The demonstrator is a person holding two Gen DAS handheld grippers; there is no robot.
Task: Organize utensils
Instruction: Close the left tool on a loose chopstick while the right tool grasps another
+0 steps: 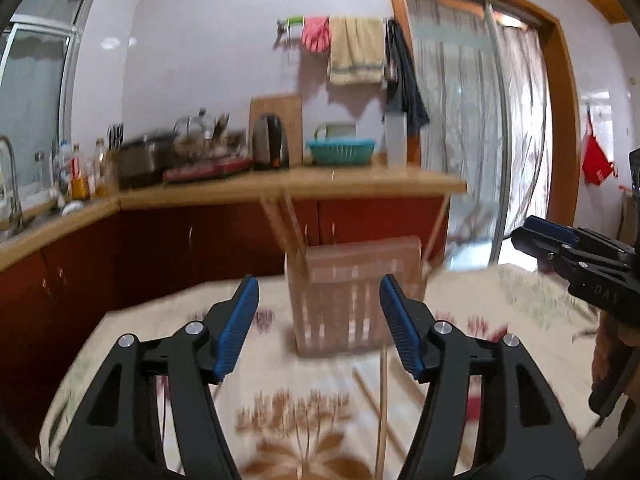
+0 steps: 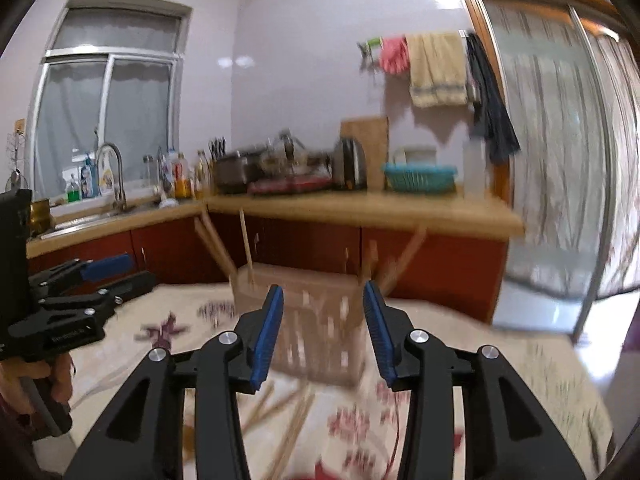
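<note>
Chopsticks (image 1: pixel 382 396) lie loose on the flowered tablecloth (image 1: pixel 132 340) right under my left gripper (image 1: pixel 316 322), thin pale sticks crossing below and between its blue pads; one long stick runs almost straight toward the camera just inside the right-hand finger. My left gripper stands fairly wide, with nothing between its pads. Straight ahead of it, past the fingertips, sits the slatted wooden utensil holder (image 1: pixel 344 300), blurred, with a few chopsticks already standing in its left end and one leaning out at its right. Off to the right of my left gripper, at about the same level, I see my right gripper (image 1: pixel 532 236) from the side, pointing inward, well apart from the holder.

From the right wrist view, my right gripper (image 2: pixel 323 320) is parted more narrowly and also empty. The same holder (image 2: pixel 316 320) stands directly ahead of its tips, and more loose chopsticks (image 2: pixel 280 408) are scattered on the cloth below and a little left of its fingers. To its left the left gripper (image 2: pixel 120 270) shows side-on with the hand (image 2: pixel 60 376) on its grip.

Beyond the table, ahead of both grippers, red cabinets (image 2: pixel 400 264) and a wooden counter (image 2: pixel 400 206) with a teal basket (image 2: pixel 418 176) close off the far side.
</note>
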